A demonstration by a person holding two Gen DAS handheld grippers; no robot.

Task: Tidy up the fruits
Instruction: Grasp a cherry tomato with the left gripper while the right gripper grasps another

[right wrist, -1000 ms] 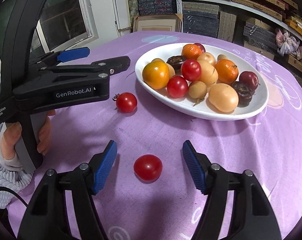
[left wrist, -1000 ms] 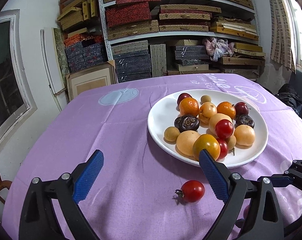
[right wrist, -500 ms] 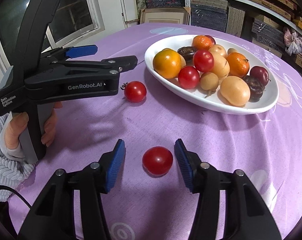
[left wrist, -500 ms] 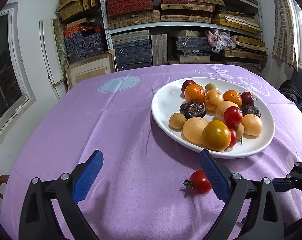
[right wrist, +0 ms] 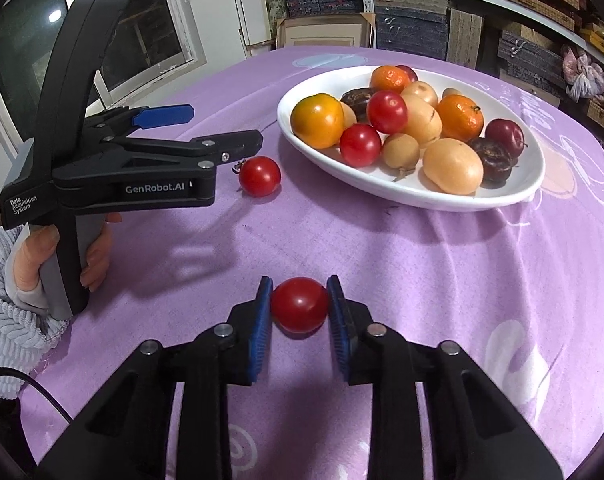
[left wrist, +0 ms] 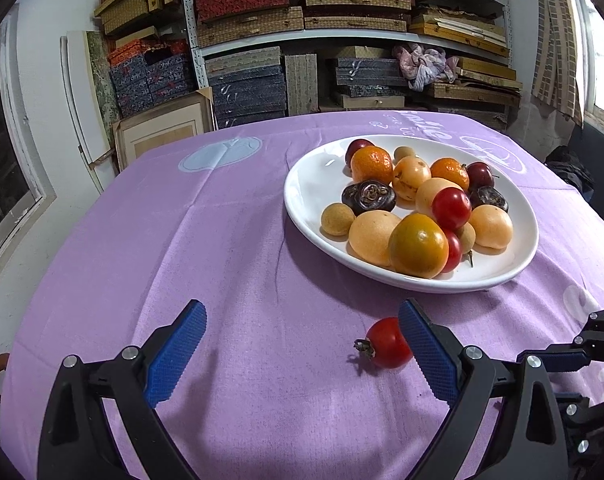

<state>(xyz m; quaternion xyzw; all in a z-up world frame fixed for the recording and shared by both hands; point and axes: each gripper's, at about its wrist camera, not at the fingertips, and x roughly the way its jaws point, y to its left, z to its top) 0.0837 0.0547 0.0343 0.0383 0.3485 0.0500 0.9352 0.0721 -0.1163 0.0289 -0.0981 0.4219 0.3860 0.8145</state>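
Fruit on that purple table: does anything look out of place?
Yes. Two small red tomatoes lie on the purple cloth instead of on the white plate with the other fruit. One tomato is clamped between the right gripper pads; the other tomato sits beside the open left gripper. Nothing looks spilled or damaged.

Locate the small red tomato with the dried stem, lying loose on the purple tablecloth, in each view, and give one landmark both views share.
Left wrist view: the small red stemmed tomato lies low, right of centre, against the inner face of the open left gripper's right finger.
Right wrist view: upper left of centre, just beyond the left gripper's tip.
Shared landmark: the white oval plate of fruit, just beyond the tomato.
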